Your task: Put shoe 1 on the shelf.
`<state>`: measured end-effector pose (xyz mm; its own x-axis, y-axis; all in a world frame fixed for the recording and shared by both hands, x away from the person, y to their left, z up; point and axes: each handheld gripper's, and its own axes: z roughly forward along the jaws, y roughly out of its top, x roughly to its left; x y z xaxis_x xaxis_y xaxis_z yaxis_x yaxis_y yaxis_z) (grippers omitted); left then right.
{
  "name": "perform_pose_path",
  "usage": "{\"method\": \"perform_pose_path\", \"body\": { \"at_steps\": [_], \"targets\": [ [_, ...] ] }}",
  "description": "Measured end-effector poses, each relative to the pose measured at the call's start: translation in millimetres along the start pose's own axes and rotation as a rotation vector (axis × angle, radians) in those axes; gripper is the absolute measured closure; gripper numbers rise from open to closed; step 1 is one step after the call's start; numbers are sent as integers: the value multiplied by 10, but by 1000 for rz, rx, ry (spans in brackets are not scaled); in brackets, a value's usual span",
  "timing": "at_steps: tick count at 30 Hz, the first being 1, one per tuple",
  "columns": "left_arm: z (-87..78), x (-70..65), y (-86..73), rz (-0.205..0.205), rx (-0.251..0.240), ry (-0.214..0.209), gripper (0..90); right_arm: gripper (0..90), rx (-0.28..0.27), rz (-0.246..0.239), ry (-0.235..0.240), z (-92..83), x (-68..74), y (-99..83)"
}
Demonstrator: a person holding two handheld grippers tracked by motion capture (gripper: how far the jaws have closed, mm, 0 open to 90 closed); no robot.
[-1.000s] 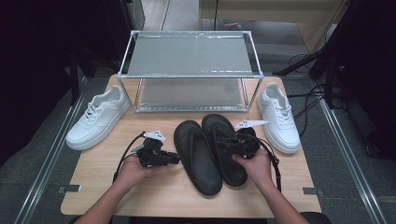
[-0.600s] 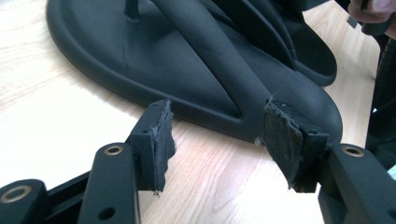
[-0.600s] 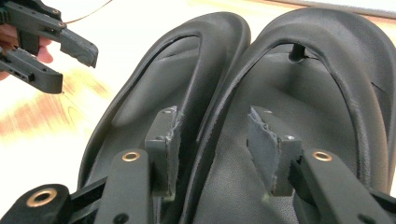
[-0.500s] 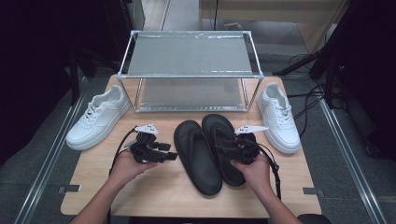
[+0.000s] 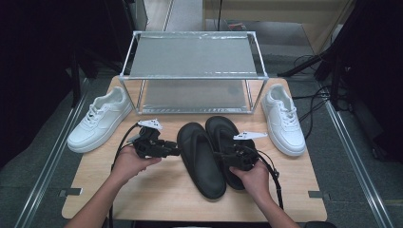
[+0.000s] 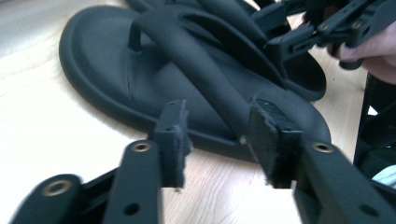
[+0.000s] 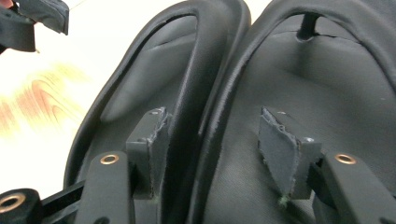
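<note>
The left gripper (image 5: 175, 151) has its jaws spread, just now narrowing, pads bare, beside the outer edge of the left black sandal (image 5: 200, 159). The right gripper (image 5: 222, 155) has its jaws spread, just now widening, straddling the touching inner rims of both sandals without pinching them.

The wooden table (image 5: 157, 194) has open board in front of the sandals. The metal rack (image 5: 192, 71) walls off the far side. The right black sandal (image 5: 227, 137) lies against its mate at mid-table. One white sneaker (image 5: 97, 119) lies at the table's left edge and the other white sneaker (image 5: 283, 118) at its right edge.
</note>
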<state>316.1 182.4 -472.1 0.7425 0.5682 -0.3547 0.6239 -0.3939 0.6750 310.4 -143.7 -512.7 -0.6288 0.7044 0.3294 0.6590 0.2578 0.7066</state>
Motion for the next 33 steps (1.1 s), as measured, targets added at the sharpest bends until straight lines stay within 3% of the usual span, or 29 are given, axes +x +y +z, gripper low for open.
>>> {"method": "perform_pose_path", "body": {
  "at_steps": [2, 4, 8, 10, 20, 25, 30, 33],
  "targets": [
    [-17, -11, 29, 37, -16, 23, 734, 439, -22, 9, -4, 6, 0, 6],
    [-32, 8, 78, 37, -13, 22, 779, 439, -25, 22, -1, 19, 8, 8],
    [-78, 66, 201, 30, -24, 13, 791, 422, -32, 25, 13, 59, 67, 15],
    [-101, 90, 277, 36, -22, 27, 791, 422, -23, 31, 13, 96, 100, 25],
    [-207, 228, 655, 64, -42, 37, 860, 483, -11, 41, -45, 271, 120, 74],
    [-232, 285, 862, 65, -54, 33, 859, 589, -16, 65, -70, 291, 117, 104],
    [-273, 344, 1068, 74, -40, 48, 884, 715, -5, 117, -62, 269, 100, 117],
    [-296, 358, 1172, 84, -33, 56, 899, 736, -3, 140, -56, 258, 94, 127]
  ]
}}
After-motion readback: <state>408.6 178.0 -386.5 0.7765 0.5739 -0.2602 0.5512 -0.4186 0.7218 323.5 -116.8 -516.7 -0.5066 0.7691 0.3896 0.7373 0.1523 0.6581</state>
